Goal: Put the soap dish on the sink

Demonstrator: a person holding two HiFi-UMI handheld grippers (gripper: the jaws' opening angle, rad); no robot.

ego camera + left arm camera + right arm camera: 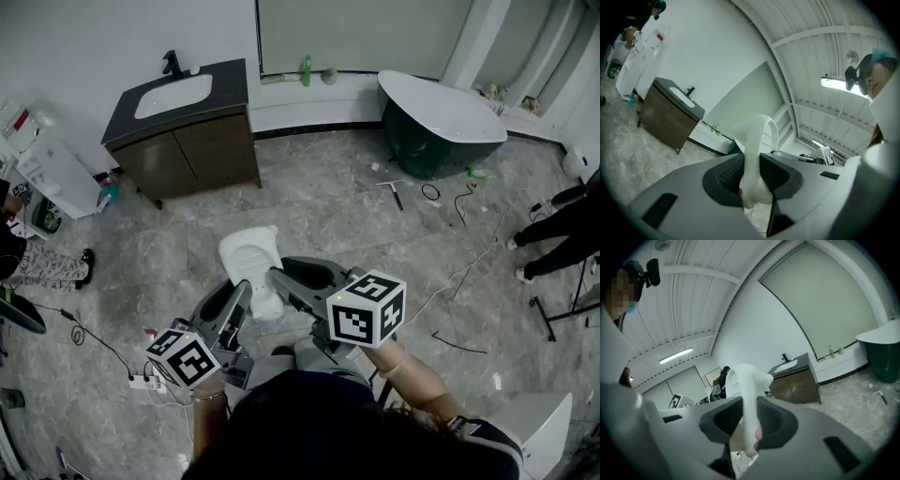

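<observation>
The white soap dish (pixel 249 261) hangs over the floor in front of me, held from both sides. My left gripper (pixel 240 302) is shut on its near left edge and my right gripper (pixel 279 281) is shut on its right edge. In the left gripper view the soap dish (pixel 756 150) stands edge-on, pinched between the dark pads (pixel 730 172). In the right gripper view the soap dish (pixel 747 399) is clamped the same way. The sink (pixel 172 95), a white basin in a dark-topped wooden cabinet, stands far off at the upper left, also seen as the sink (pixel 683 99) and the sink (pixel 787 365).
A dark green bathtub (pixel 439 120) stands at the back right. A white appliance (pixel 49 174) is left of the sink cabinet. Cables (pixel 459 272), a squeegee (pixel 394 192) and a power strip (pixel 145 382) lie on the tiled floor. A person's legs (pixel 561 230) show at the right edge.
</observation>
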